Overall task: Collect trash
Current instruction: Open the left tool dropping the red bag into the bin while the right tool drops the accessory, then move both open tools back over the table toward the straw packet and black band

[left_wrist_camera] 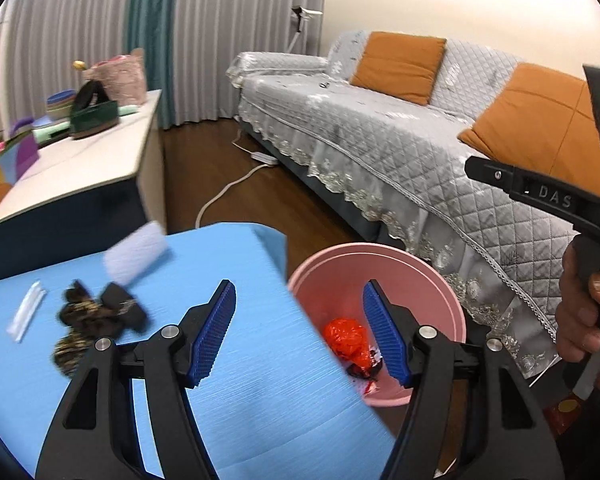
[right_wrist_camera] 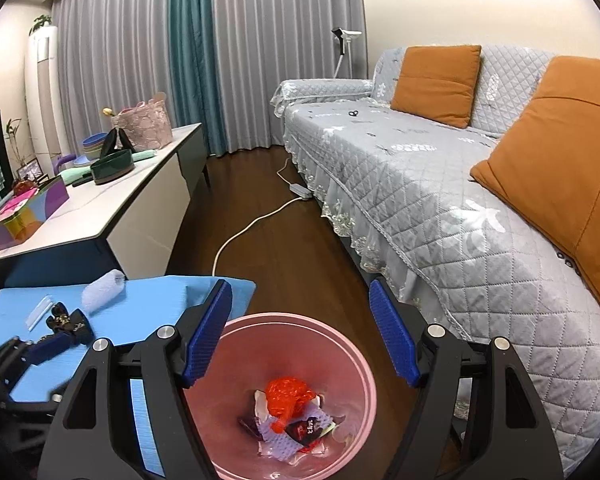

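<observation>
Your right gripper [right_wrist_camera: 300, 332] hangs over the pink bin [right_wrist_camera: 236, 328], its blue jaws spread wide with nothing between them. Inside the bin lie a crumpled red plastic bag [right_wrist_camera: 288, 398] and assorted wrappers [right_wrist_camera: 308, 428]. Your left gripper [left_wrist_camera: 300, 334] hovers at the blue table [left_wrist_camera: 228, 264] edge just beside the bin, jaws also spread and empty. On the table remain a white foam wrap [left_wrist_camera: 136, 254], a clear strip [left_wrist_camera: 26, 312] and dark patterned wrappers [left_wrist_camera: 96, 316].

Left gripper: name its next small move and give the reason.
Probably swing the left gripper, open and empty, back over the blue mat toward the white foam wrap. The red wrapper already lies in the pink bin, while scraps remain on the mat.
</observation>
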Action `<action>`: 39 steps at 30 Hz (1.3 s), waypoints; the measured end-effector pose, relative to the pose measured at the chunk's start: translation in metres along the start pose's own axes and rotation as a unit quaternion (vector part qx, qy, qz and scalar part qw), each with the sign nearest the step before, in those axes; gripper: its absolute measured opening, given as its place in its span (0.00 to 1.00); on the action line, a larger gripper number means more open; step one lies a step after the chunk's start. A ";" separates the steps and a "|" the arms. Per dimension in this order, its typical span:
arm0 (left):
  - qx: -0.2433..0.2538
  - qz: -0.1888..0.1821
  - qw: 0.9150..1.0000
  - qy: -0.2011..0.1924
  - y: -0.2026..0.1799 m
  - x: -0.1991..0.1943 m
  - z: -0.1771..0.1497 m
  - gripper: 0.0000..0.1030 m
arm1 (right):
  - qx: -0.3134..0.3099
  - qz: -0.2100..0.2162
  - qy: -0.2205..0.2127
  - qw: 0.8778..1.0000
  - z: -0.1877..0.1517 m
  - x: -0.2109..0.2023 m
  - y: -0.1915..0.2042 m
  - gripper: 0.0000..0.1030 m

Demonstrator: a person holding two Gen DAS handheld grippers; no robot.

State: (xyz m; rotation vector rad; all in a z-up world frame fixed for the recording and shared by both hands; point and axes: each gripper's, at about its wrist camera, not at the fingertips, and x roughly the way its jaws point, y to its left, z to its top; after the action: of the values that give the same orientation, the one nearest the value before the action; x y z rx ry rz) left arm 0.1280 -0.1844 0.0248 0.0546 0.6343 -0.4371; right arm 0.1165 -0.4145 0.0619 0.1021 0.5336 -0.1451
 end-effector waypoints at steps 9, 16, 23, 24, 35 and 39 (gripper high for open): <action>-0.011 0.047 0.999 -0.021 0.056 -0.049 -0.012 0.63 | -0.023 0.042 -0.033 0.998 0.006 -0.022 0.045 0.67; -0.061 0.088 0.994 -0.031 0.104 -0.065 -0.033 0.63 | -0.015 0.065 -0.036 0.997 0.004 -0.019 0.067 0.56; -0.086 0.120 0.988 -0.036 0.139 -0.073 -0.043 0.63 | -0.020 0.081 -0.018 0.996 0.005 -0.008 0.091 0.50; -0.089 0.122 0.988 -0.037 0.142 -0.075 -0.044 0.63 | -0.023 0.080 -0.019 0.996 0.006 -0.007 0.096 0.50; -0.104 0.133 0.985 -0.040 0.165 -0.084 -0.051 0.57 | -0.040 0.100 -0.022 0.994 0.010 0.003 0.131 0.50; -0.109 0.132 0.984 -0.040 0.172 -0.085 -0.053 0.54 | -0.040 0.106 -0.020 0.993 0.011 0.006 0.139 0.47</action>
State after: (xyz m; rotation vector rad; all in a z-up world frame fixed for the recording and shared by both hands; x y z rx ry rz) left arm 0.1080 0.0136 0.0174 -0.0858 0.5825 -0.1119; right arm 0.1496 -0.2800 0.0761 0.0774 0.4848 0.0809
